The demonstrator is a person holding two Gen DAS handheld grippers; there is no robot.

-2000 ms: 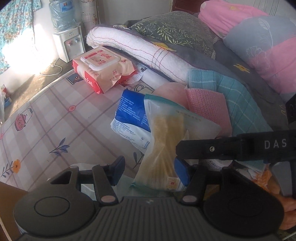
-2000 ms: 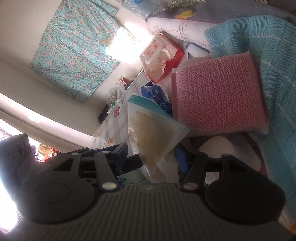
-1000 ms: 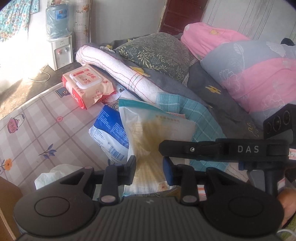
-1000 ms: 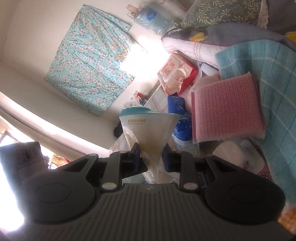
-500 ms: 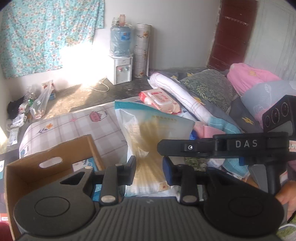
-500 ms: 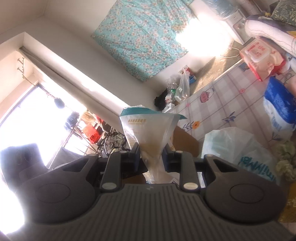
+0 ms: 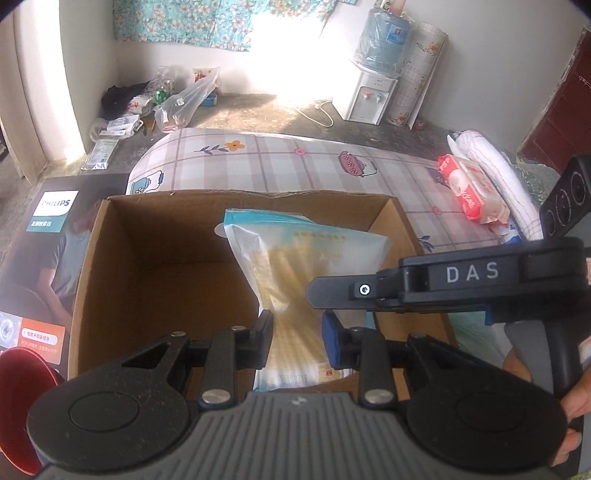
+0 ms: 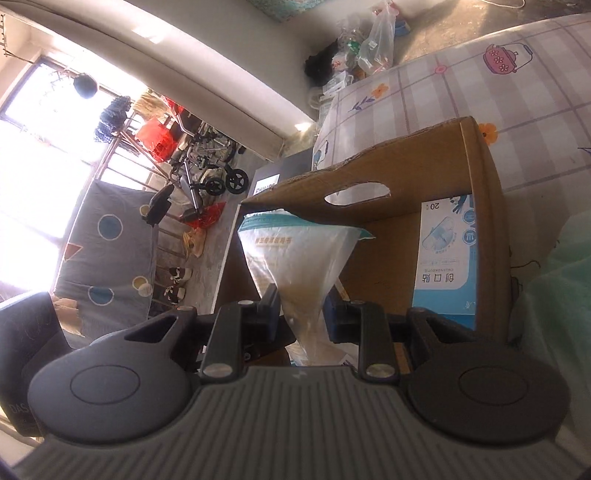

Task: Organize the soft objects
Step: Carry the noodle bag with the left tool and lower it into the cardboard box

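The clear plastic pouch (image 7: pixel 306 273) is pinched near its lower edge by the left gripper (image 7: pixel 297 341) and right gripper (image 8: pixel 301 308), both closed on it, the left's jaws having just tightened. Being light, limp and slippery, it hangs over the open cardboard box (image 7: pixel 147 236) beyond.

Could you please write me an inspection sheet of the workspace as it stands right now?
Surface: checked bedsheet with flower and teapot prints.
Job's things: clear bag of yellow strips, over the open cardboard box.
Clutter: red wet-wipes pack beside a rolled white quilt.
Grippers: left gripper closed on the bag's lower end, its jaws having just closed a little further; right gripper shut on the same bag.
Cables: white cord on the floor near the water dispenser.
Surroundings: floral curtain; plastic bags against the wall; dark red door.
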